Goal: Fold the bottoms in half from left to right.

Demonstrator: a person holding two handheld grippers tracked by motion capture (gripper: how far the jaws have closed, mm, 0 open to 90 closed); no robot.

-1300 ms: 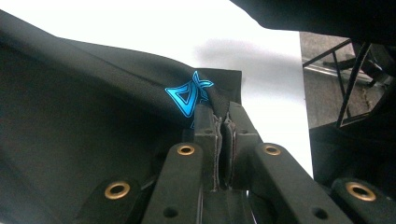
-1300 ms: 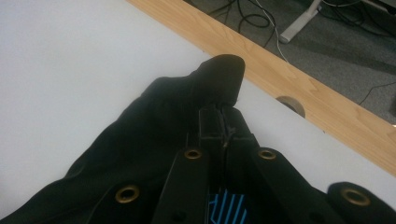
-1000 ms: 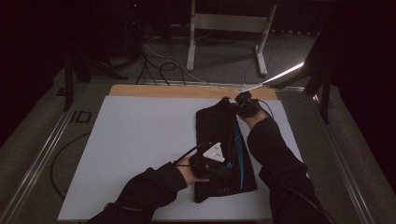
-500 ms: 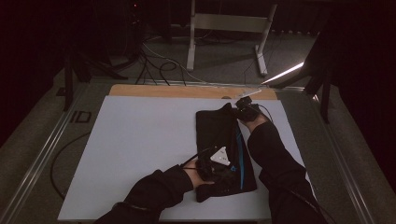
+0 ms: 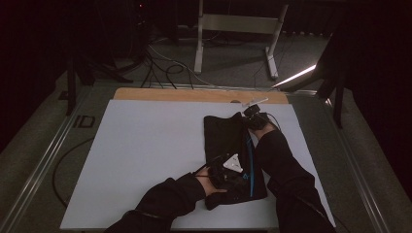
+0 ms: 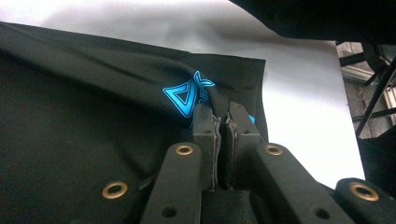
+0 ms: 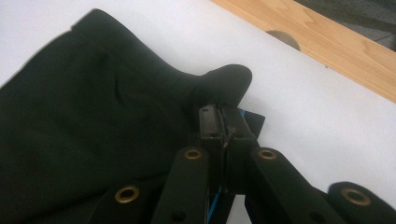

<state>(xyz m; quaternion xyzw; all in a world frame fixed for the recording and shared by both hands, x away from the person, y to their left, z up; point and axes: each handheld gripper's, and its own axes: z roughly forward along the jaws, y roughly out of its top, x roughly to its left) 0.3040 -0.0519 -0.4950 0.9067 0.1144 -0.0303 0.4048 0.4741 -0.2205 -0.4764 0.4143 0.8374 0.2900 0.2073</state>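
Both hands have come down a little since the earlier frames, and the black garment now lies flatter on the white sheet that covers the table, its far end no longer lifted as high. No container stands on the table; the garment is the one thing being worked, and it lies right of the middle of the sheet, running lengthwise from the near edge toward the wooden strip along the far side. A thin blue line runs down its right side, and in the left gripper view a blue printed logo sits on a raised fold just ahead of the jaws. The left gripper sits at the near end of the garment, the grey three-cornered plate on top of it catching the light; its jaws are pressed almost together with a ridge of the black cloth pinched between the pads. The right gripper is at the far right corner of the garment, near the wooden strip; its jaws are likewise closed tight, pinching a bunched bit of the dark fabric whose rounded tip sticks up just past the fingertips. Dark sleeves reach in from the near edge to both tools.
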